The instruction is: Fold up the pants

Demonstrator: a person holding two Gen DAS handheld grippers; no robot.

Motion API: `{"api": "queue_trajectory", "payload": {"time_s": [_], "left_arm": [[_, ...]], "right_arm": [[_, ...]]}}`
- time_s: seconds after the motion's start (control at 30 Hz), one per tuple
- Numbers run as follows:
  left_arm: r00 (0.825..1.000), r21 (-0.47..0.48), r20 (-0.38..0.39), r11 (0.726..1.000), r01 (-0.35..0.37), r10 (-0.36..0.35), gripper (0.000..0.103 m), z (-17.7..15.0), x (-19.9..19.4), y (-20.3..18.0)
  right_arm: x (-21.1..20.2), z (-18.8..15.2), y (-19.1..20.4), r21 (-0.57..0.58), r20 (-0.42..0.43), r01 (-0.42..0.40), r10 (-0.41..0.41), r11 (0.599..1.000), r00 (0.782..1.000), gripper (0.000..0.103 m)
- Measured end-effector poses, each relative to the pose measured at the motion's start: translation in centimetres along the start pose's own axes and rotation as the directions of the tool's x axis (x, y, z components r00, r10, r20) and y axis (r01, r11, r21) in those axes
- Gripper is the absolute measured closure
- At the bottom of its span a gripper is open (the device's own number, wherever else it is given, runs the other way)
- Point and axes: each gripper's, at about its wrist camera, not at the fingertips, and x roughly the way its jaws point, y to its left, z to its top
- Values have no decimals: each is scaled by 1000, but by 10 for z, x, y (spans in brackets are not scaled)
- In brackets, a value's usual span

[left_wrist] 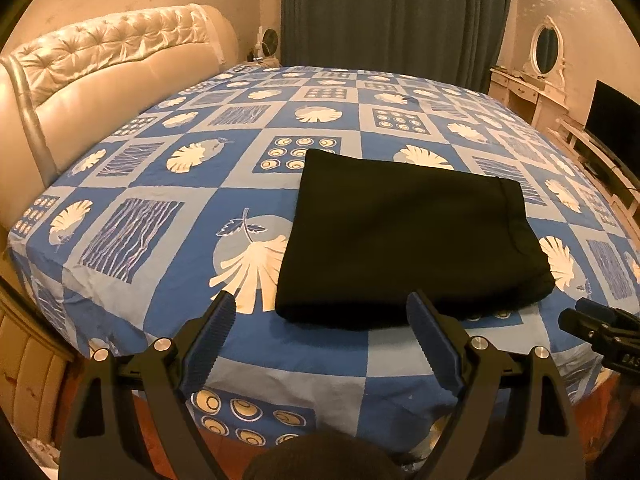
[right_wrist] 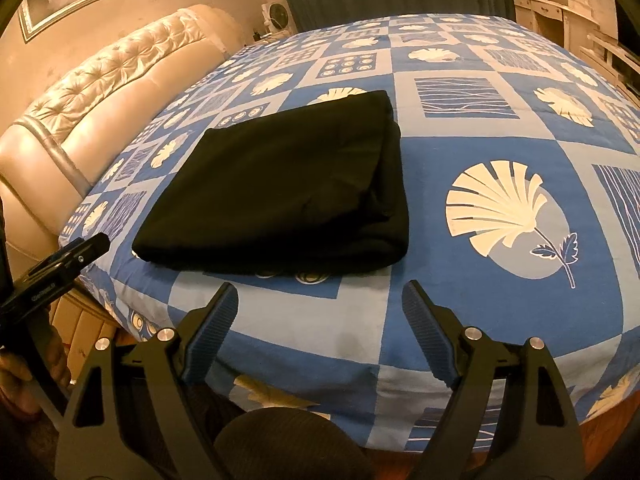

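so, from where i sit, the folding looks as good as done: the black pants [left_wrist: 404,240] lie on the bed [left_wrist: 168,184] as a compact, layered rectangle, near the edge closest to me, resting flat on the blue patterned sheet with nothing pinching them. starting on the left, my left tongs [left_wrist: 320,312] hover just short of the near edge of the bundle, spread wide with only sheet between the pads, apart from the cloth. in the middle sit the pants themselves, with the stacked fold edges showing along their right side in the right wrist view. further right, my right tongs [right_wrist: 320,300] are likewise spread wide and empty, held back from the bundle over bare sheet. i judge the step in hand to be the finish, a check of the result rather than another fold. if anything more is called for, it would be a light press or a squaring of that thicker right-hand side, taken gently so the layers don't slide. as for containers, i see no basket, box or drawer in use.
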Motion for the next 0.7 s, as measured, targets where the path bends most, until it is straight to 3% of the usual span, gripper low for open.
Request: {"api": "queue_trajectory", "payload": {"time_s": [0.7], "left_arm": [[1000,43,19,999,12,-13,17,2,-1,-9]], "right_arm": [[5,-2,1,-10,-18,-7,7,1000,1000,19]]}}
